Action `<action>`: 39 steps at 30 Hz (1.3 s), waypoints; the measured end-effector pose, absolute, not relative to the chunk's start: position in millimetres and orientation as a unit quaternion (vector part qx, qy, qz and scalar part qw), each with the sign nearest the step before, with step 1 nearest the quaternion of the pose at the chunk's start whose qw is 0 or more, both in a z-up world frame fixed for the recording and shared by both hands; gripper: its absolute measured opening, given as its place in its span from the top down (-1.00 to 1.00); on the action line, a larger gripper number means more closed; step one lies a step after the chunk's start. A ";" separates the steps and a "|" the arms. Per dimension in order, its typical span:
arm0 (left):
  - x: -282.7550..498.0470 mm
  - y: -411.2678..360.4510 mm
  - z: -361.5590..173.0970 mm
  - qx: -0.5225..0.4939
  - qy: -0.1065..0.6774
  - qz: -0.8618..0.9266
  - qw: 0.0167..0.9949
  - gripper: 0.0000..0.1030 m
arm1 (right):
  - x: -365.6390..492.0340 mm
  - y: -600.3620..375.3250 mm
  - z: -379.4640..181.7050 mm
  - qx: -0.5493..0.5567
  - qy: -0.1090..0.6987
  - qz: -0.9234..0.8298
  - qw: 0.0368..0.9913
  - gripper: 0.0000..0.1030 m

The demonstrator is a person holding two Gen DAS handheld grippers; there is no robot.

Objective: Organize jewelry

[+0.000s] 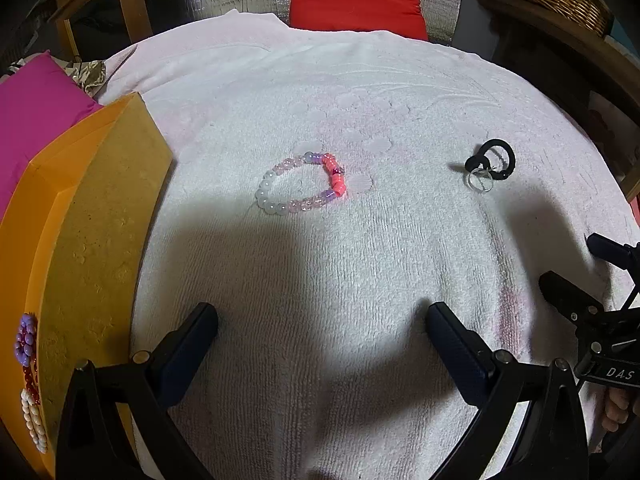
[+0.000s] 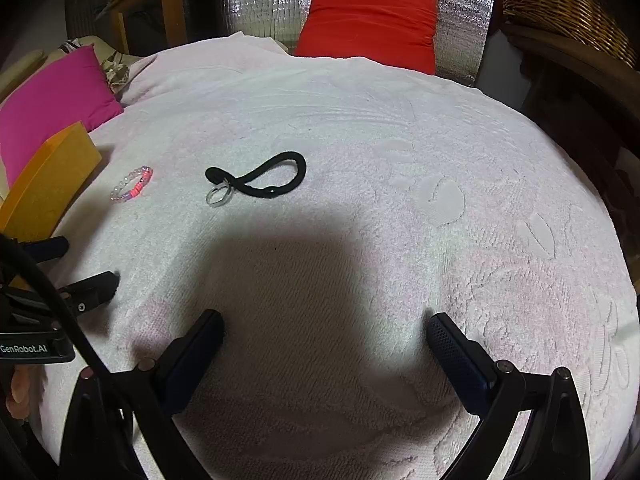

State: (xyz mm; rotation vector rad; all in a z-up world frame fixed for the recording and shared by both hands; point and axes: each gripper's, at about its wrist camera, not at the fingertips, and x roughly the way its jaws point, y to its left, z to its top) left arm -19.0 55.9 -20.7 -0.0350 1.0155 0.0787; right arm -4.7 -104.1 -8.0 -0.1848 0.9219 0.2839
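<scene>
Left wrist view: left gripper (image 1: 322, 322) has its fingers spread wide, nothing between them, hovering over the towel (image 1: 320, 80). Bracelet (image 1: 303, 183) lies dead ahead, past the fingertips and a touch left of centre, flat on the towel as a loop, longer across the view than along it. Box (image 1: 108, 216) sits close on the left with beaded pieces (image 1: 28, 380) already inside; its wall is just beside the left finger (image 1: 188, 344).

Right gripper (image 2: 324, 326) also has its fingers fully apart and is empty. Black cord (image 2: 260, 178) and ring (image 2: 219, 196) lie ahead and left of its centreline; the ring touches the cord's near-left end. Cord's long axis runs left to right, slightly tilted.

Judgement: left hand is nearer the bracelet and the box, so bracelet-to-box looks like its job; right hand is nearer the cord and ring. Path to either is bare towel, nothing in the way.

Risks:
- Ring overlapping the cord: a pinch may drag both.
- The two grippers sit close side by side, so crossing reaches could clash.
- Soft towel pile may snag pads under low, flat items.

Pillows (image 2: 372, 20), wicker basket (image 2: 568, 4) are well clear at the back.
</scene>
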 end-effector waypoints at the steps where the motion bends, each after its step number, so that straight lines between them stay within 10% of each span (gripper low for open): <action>1: -18.8 56.1 -20.7 -0.017 0.486 0.037 0.873 -1.00 | -4.3 -104.5 -7.8 -0.088 0.444 0.137 0.881 -0.99; 39: -6.1 85.1 2.8 -0.076 0.464 -0.041 0.882 -0.99 | 64.7 -71.1 8.2 0.002 0.438 0.144 0.887 -0.72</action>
